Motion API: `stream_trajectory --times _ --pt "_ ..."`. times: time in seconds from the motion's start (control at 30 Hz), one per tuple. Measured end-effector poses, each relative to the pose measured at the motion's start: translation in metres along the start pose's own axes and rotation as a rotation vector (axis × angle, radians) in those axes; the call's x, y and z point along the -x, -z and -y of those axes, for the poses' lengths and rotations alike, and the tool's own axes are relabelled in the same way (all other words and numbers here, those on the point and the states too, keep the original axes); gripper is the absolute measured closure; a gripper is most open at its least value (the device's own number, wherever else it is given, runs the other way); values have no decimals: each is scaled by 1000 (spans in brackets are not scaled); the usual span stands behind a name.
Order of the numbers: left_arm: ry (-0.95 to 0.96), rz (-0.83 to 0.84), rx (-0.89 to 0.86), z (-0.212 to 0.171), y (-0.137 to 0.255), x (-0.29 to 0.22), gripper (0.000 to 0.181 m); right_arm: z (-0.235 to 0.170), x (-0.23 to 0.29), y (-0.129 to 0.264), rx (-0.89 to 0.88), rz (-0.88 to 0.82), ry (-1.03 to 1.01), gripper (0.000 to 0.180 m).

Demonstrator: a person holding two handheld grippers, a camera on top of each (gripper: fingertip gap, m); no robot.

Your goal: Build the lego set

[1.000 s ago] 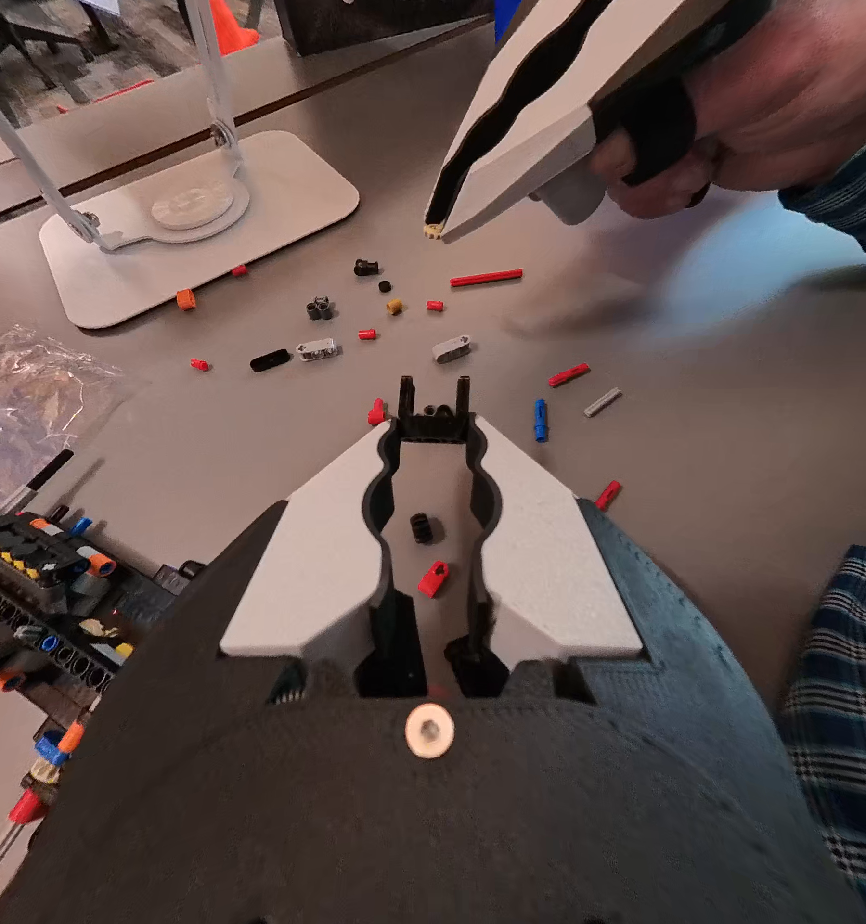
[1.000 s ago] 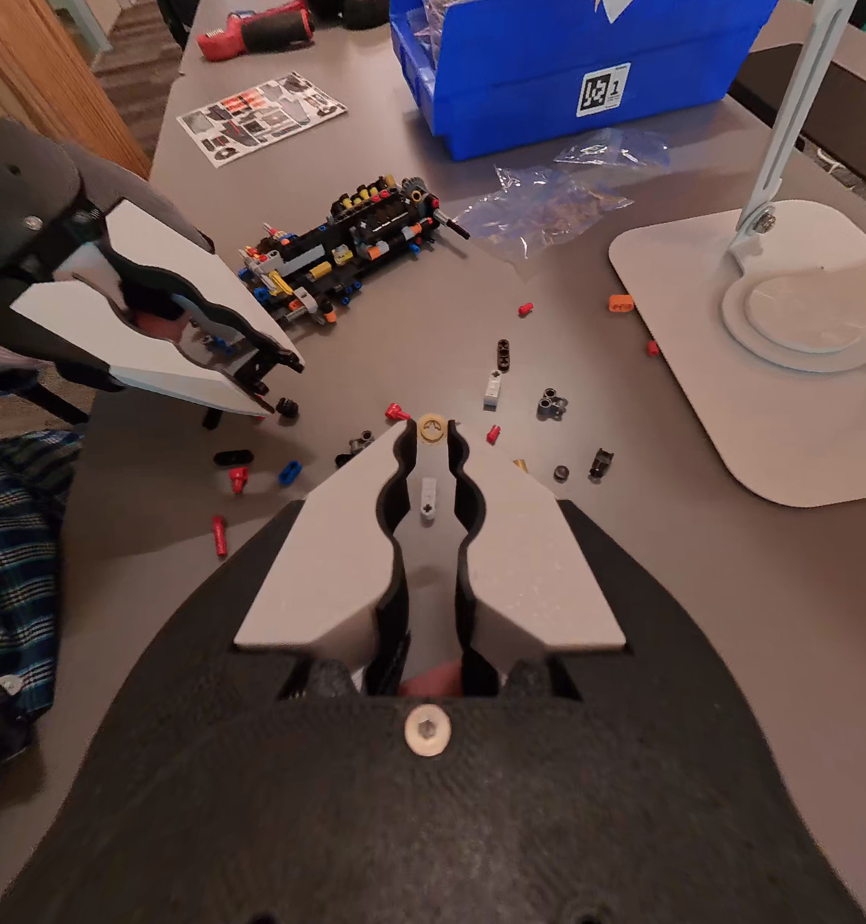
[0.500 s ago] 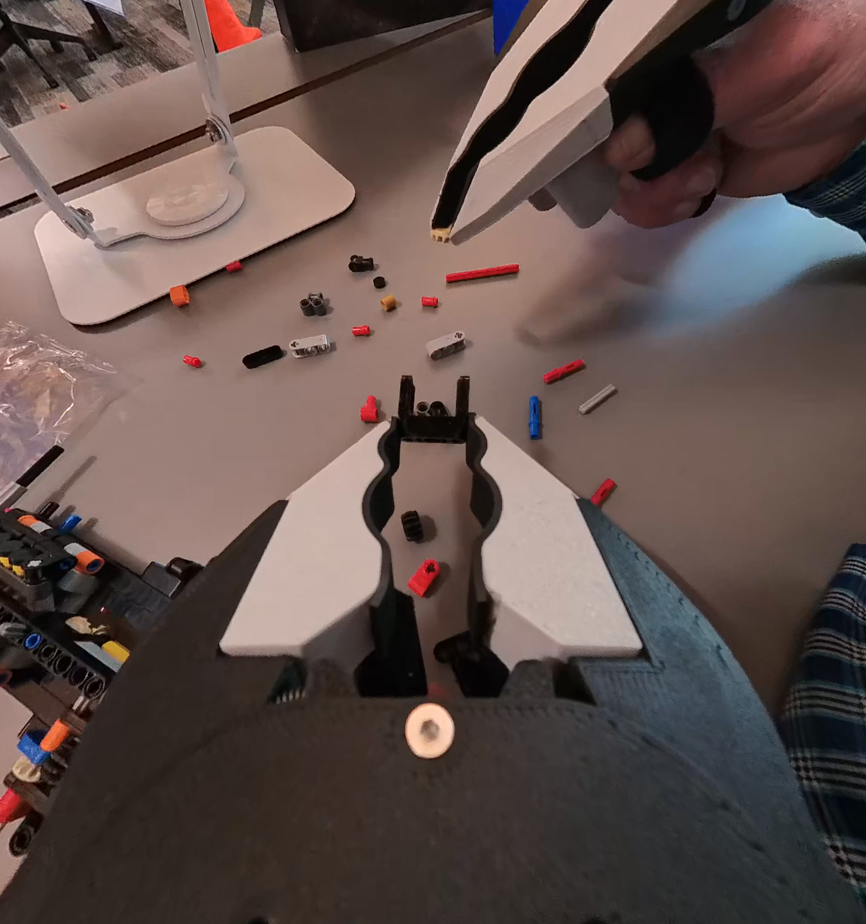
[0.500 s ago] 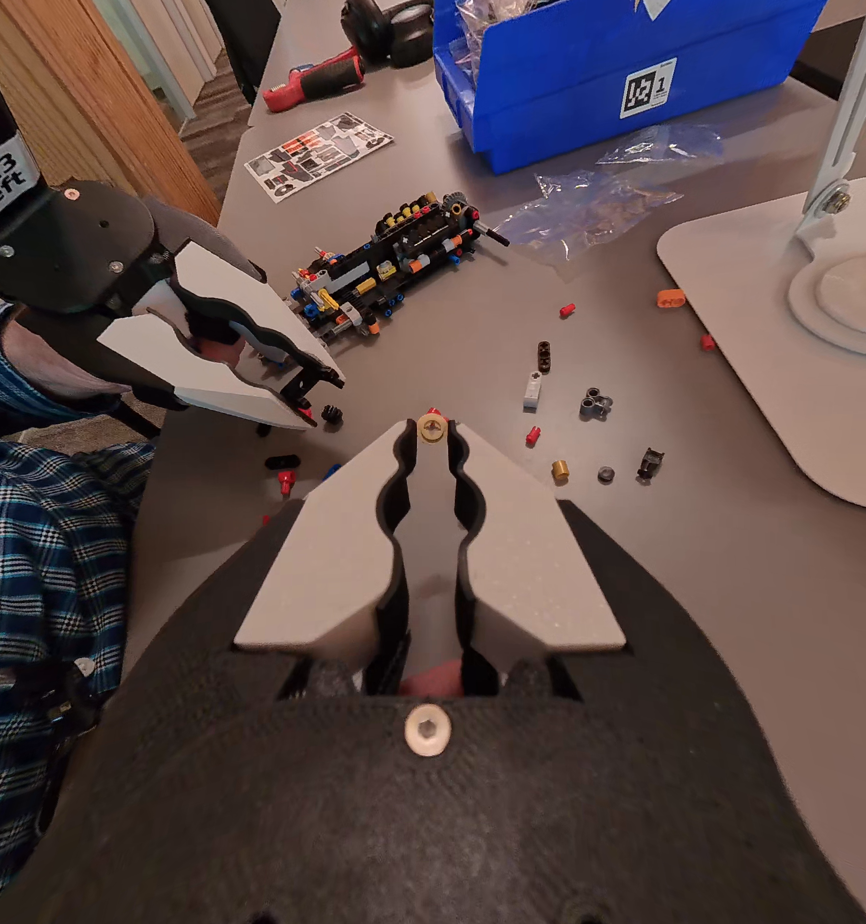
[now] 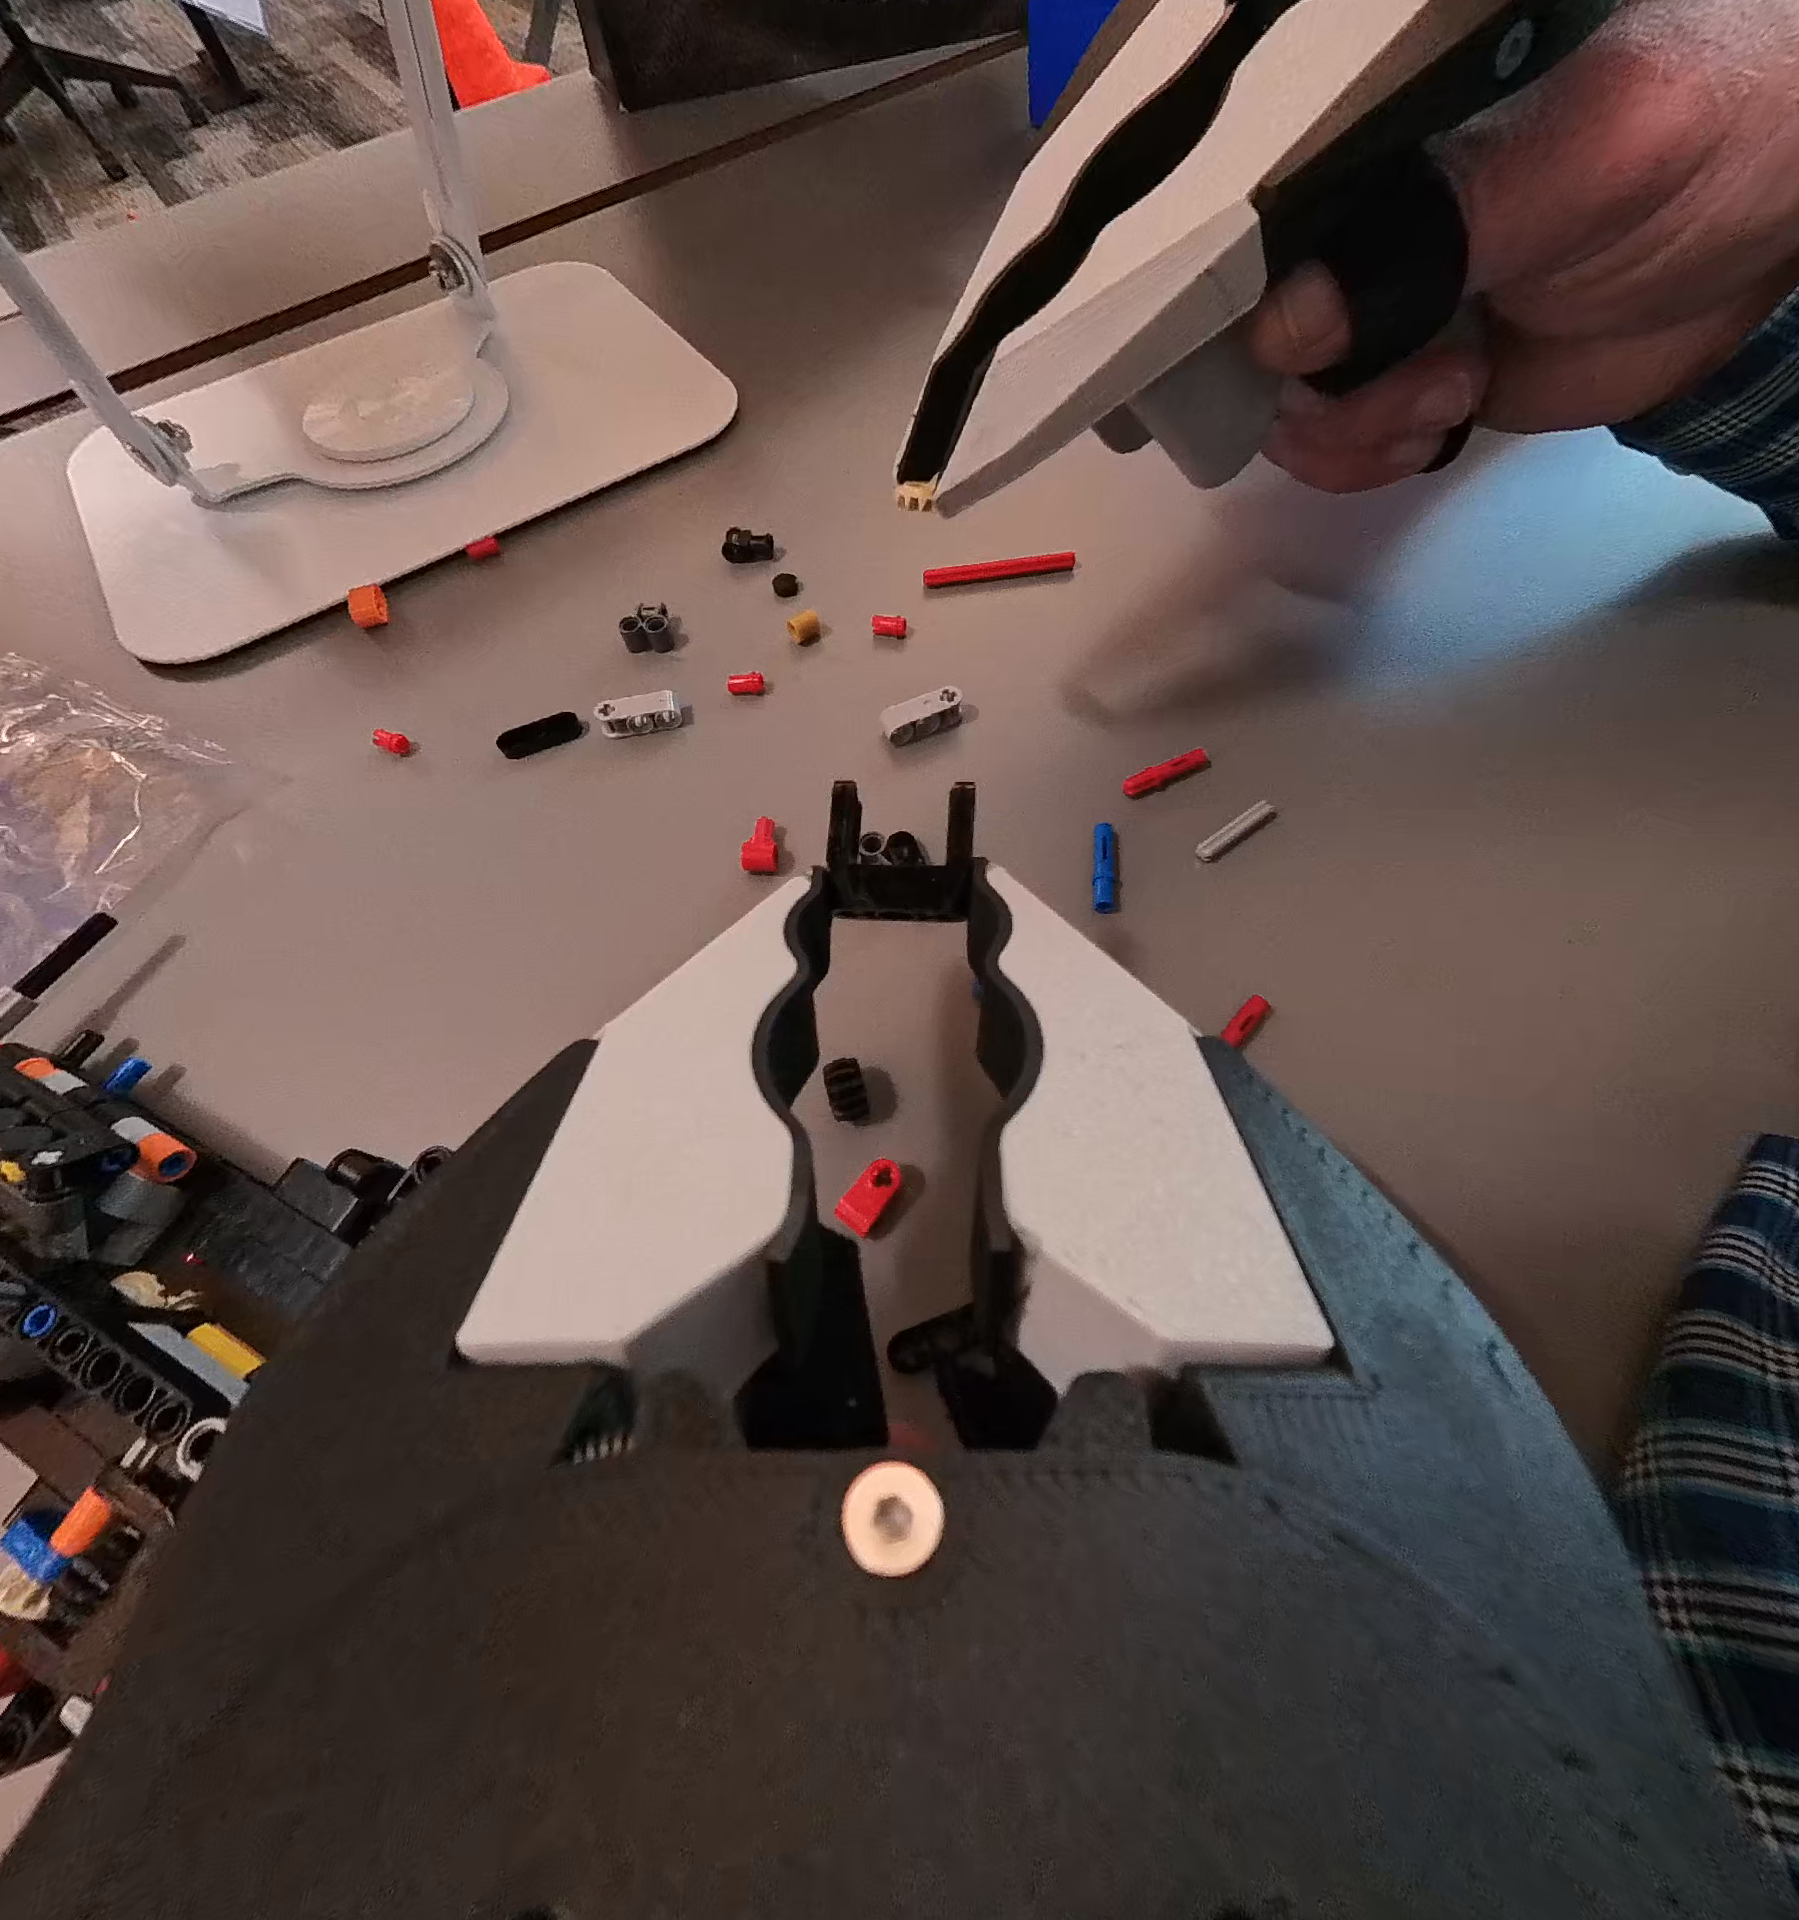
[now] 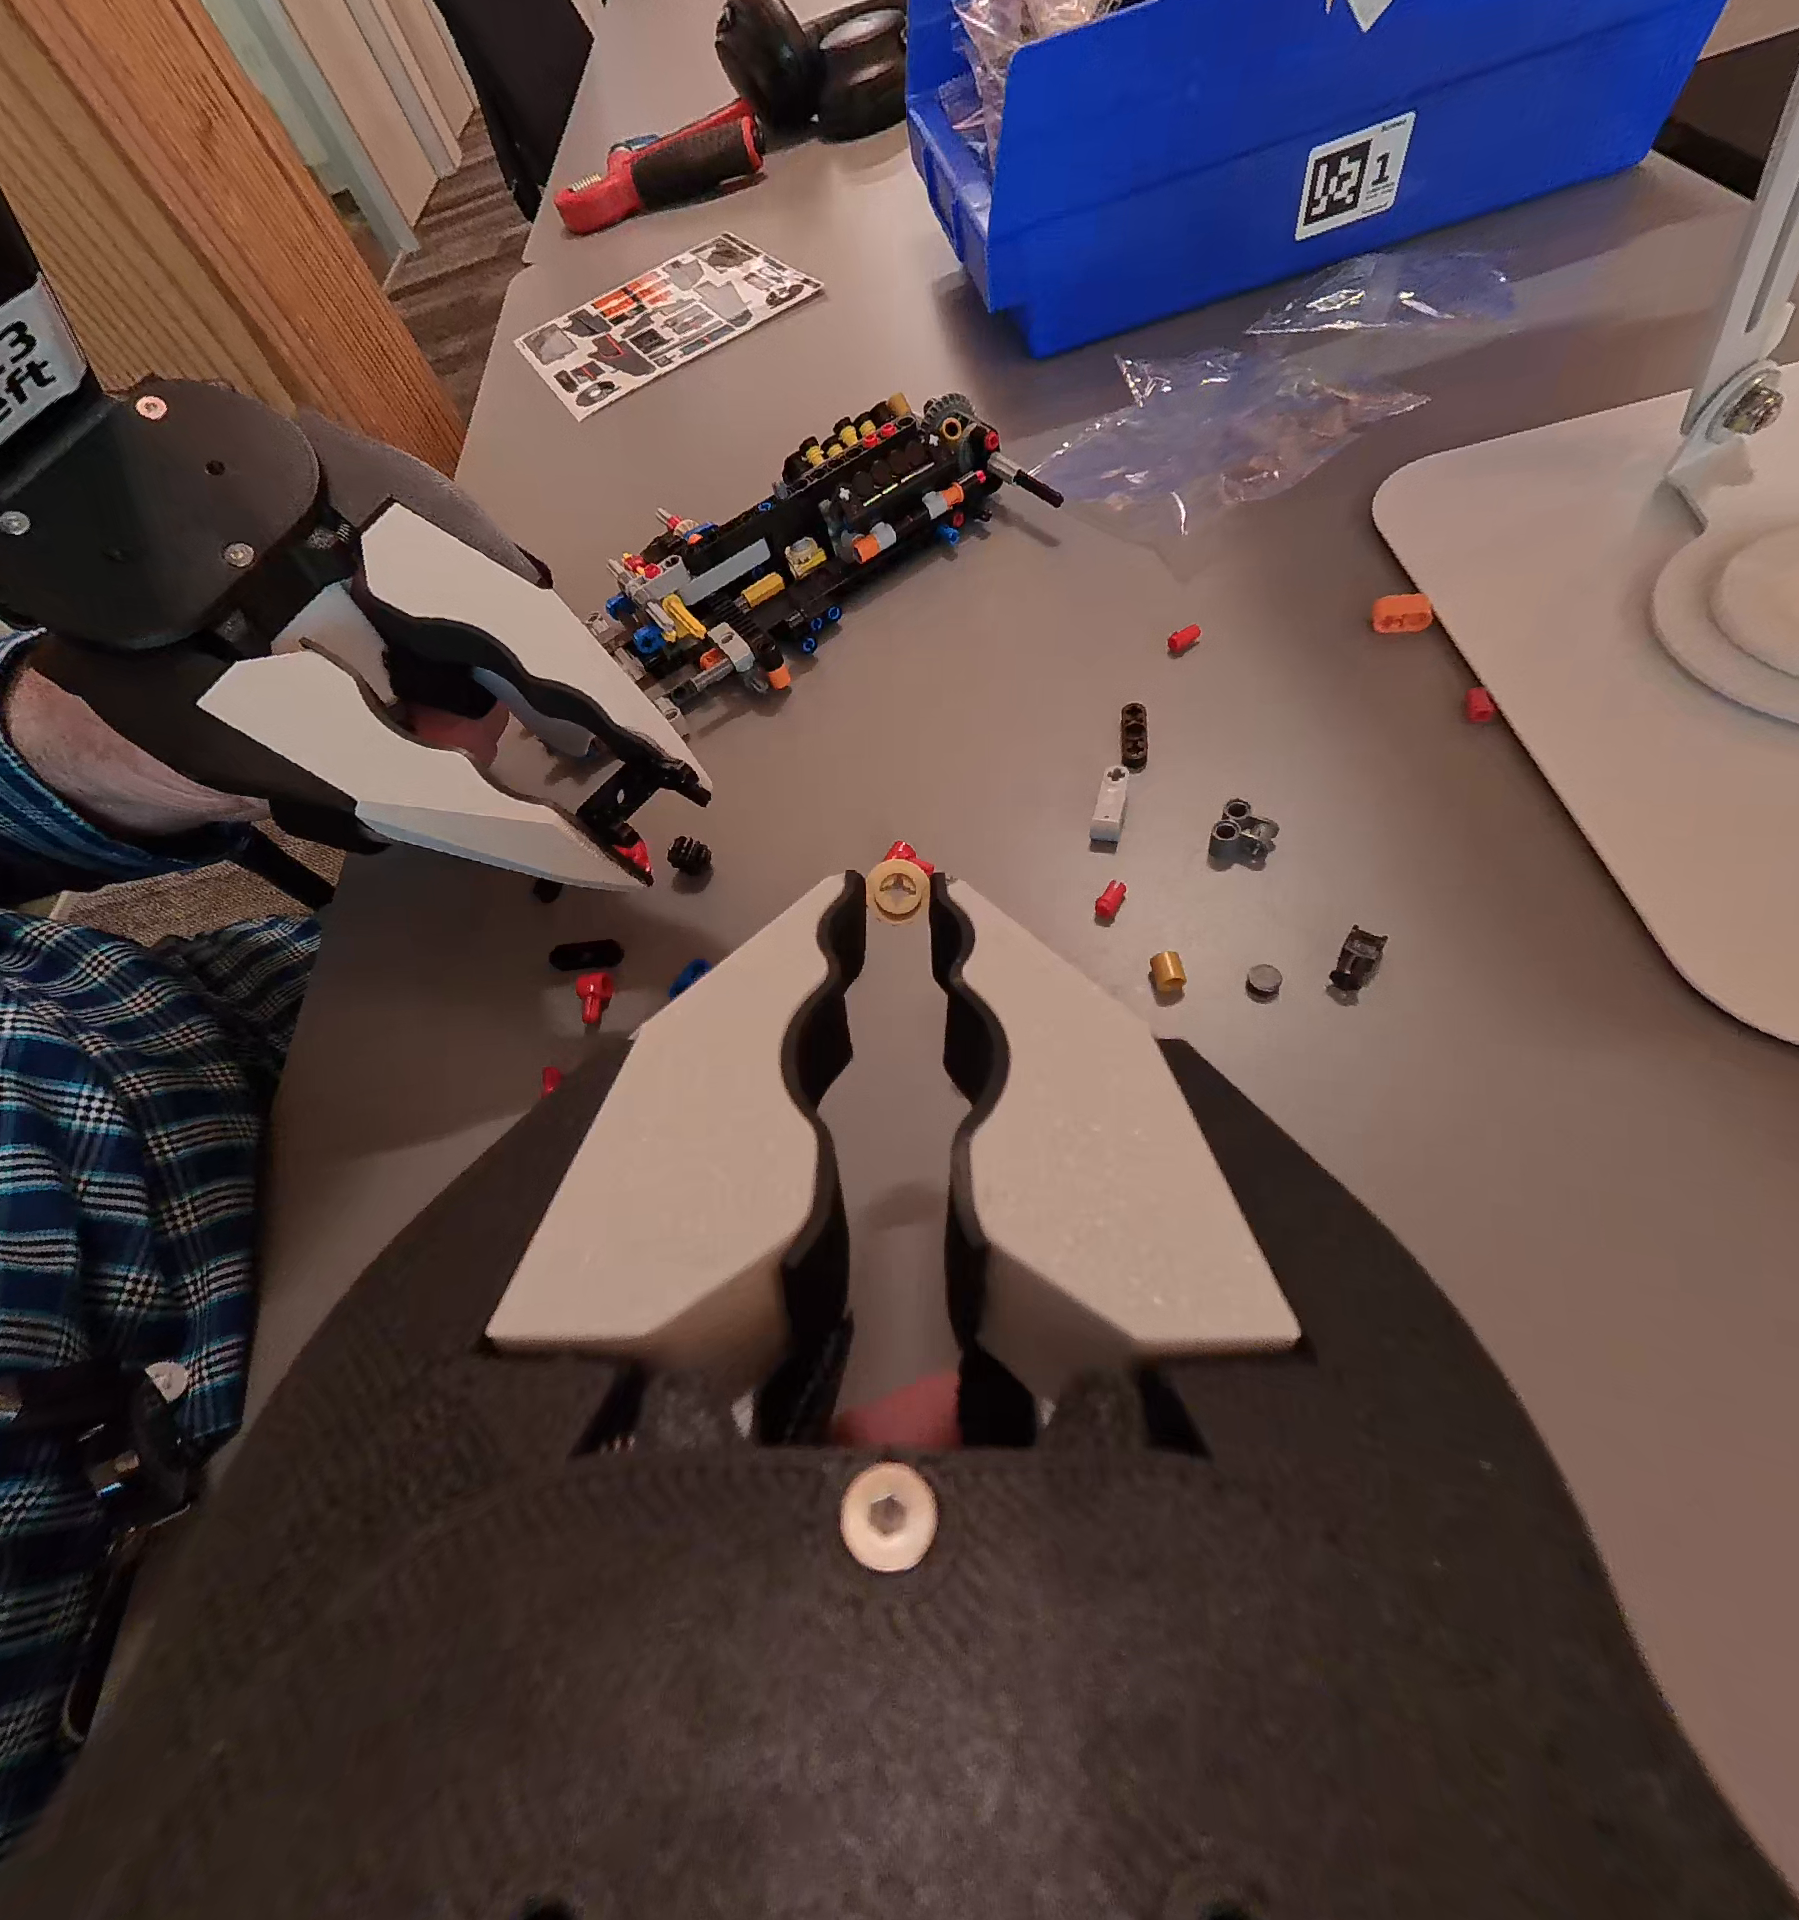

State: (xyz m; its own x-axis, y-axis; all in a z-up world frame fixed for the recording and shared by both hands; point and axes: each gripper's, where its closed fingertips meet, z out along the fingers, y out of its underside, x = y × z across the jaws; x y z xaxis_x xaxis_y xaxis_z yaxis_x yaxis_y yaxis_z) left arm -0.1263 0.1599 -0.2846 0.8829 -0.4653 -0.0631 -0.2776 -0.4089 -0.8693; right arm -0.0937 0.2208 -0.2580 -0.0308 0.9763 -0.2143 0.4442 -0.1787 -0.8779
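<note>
My left gripper [image 5: 900, 883] is shut on a black U-shaped frame piece [image 5: 900, 847] and holds it above the grey table [image 5: 1497, 935]. It also shows in the right wrist view [image 6: 635, 821], at the left. My right gripper [image 6: 897, 891] is shut on a small tan gear [image 6: 897, 891], raised over the loose parts. It shows in the left wrist view [image 5: 916, 494] at the upper right, with the tan gear [image 5: 916, 497] at its tip. The part-built black chassis [image 6: 822, 540] lies behind the left gripper and at the left edge of the left wrist view [image 5: 53, 1226].
Loose pins, beams and connectors lie scattered mid-table, among them a red axle [image 5: 999, 569], grey beam [image 5: 924, 715], blue pin [image 5: 1105, 864] and black gear [image 5: 846, 1089]. A white stand base [image 6: 1653, 665], blue bin [image 6: 1290, 145], plastic bag [image 6: 1238, 426] and sticker sheet [image 6: 666, 317] stand around. Some 8 centimeters of space lies between my two pairs of fingers. Between my right fingertips and the red axle [image 5: 999, 569] there is roughly 9 centimeters.
My right gripper has lifted and pulled back with the tan gear, widening its view. My left gripper has shifted slightly forward with the black frame piece still held.
</note>
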Motion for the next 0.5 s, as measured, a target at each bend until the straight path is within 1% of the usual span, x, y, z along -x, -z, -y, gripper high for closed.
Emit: stream_trajectory --times 0.23,0.5 --pt "1 -1 -12 2 1 -1 157 -1 -2 1 1 -6 2 171" --pt "-66 -10 -15 8 6 0 157 -1 -4 6 -3 -20 8 171"
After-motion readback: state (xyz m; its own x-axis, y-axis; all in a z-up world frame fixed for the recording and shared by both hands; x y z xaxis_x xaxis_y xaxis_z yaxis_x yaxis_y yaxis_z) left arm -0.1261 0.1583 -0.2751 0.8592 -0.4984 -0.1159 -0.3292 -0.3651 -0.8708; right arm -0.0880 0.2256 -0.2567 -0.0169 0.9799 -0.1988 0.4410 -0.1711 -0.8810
